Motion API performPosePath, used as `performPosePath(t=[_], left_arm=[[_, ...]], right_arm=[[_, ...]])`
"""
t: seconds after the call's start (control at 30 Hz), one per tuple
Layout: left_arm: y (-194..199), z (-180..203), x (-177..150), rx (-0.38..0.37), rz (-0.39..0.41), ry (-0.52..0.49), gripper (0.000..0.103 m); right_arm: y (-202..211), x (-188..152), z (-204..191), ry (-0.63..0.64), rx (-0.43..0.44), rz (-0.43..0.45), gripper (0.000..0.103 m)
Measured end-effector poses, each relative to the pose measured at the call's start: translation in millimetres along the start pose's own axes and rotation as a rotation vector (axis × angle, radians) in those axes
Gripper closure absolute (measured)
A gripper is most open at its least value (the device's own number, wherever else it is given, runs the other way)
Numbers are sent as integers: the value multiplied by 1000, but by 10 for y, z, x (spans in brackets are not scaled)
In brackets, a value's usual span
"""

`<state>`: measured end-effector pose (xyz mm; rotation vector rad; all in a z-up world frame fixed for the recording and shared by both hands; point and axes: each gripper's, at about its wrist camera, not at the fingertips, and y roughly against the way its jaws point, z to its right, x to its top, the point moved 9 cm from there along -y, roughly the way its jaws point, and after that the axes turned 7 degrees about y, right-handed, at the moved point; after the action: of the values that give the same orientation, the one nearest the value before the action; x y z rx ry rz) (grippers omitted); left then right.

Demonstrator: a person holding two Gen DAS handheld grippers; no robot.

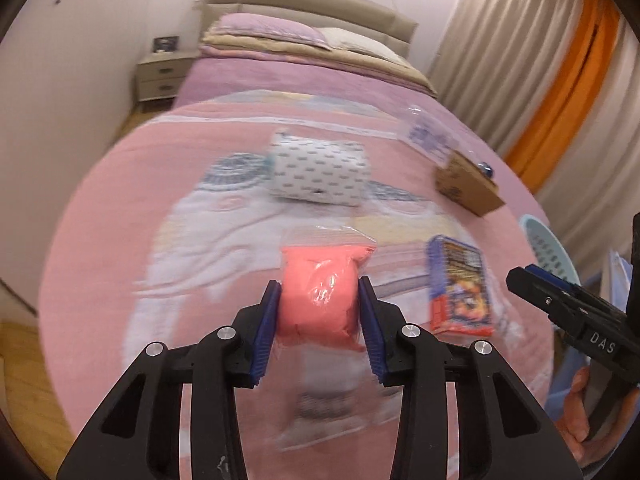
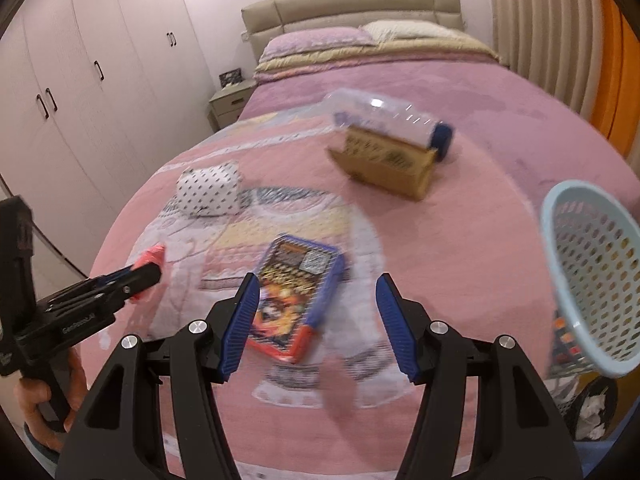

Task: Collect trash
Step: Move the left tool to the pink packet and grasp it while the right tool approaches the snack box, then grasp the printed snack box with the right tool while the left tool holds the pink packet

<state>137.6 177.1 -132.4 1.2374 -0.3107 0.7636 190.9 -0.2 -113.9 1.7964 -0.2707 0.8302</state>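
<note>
My left gripper [image 1: 319, 308] is shut on a clear bag of pink stuff [image 1: 320, 292] and holds it above the pink bed cover; it also shows in the right wrist view [image 2: 148, 264]. My right gripper [image 2: 316, 316] is open and empty above a blue and orange snack packet [image 2: 298, 300], which also shows in the left wrist view [image 1: 460, 284]. On the bed lie a white dotted packet [image 2: 210, 194], a brown cardboard box [image 2: 384, 166] and a clear plastic bottle with a blue cap [image 2: 392, 120].
A light blue perforated basket [image 2: 596, 280] stands at the bed's right edge, with a dark bin holding crumpled paper [image 2: 592, 408] below it. Pillows and a headboard are at the far end. Wardrobes and a nightstand [image 2: 230, 100] are on the left, curtains on the right.
</note>
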Motion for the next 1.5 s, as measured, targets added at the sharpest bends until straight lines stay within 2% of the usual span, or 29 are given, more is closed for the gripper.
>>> performPosePath(t=[0.13, 0.3, 0.7, 0.8, 1.2, 1.5], left_arm=[[33, -179, -21, 4, 0, 27, 66], [-15, -229, -85, -8, -5, 37, 66], [-50, -129, -122, -28, 5, 17, 66], [-32, -97, -121, -28, 10, 14, 66], [76, 228, -88, -55, 37, -45, 66], [157, 734, -3, -109, 67, -118, 66]], right_arm=[[-182, -47, -122, -57, 11, -44, 27], [-458, -155, -205, -90, -37, -121, 26], [-522, -208, -288, 15, -215, -71, 27], [-495, -203, -275, 26, -218, -68, 35], [-305, -205, -171, 6, -144, -29, 39], [105, -57, 146, -36, -160, 54, 39]])
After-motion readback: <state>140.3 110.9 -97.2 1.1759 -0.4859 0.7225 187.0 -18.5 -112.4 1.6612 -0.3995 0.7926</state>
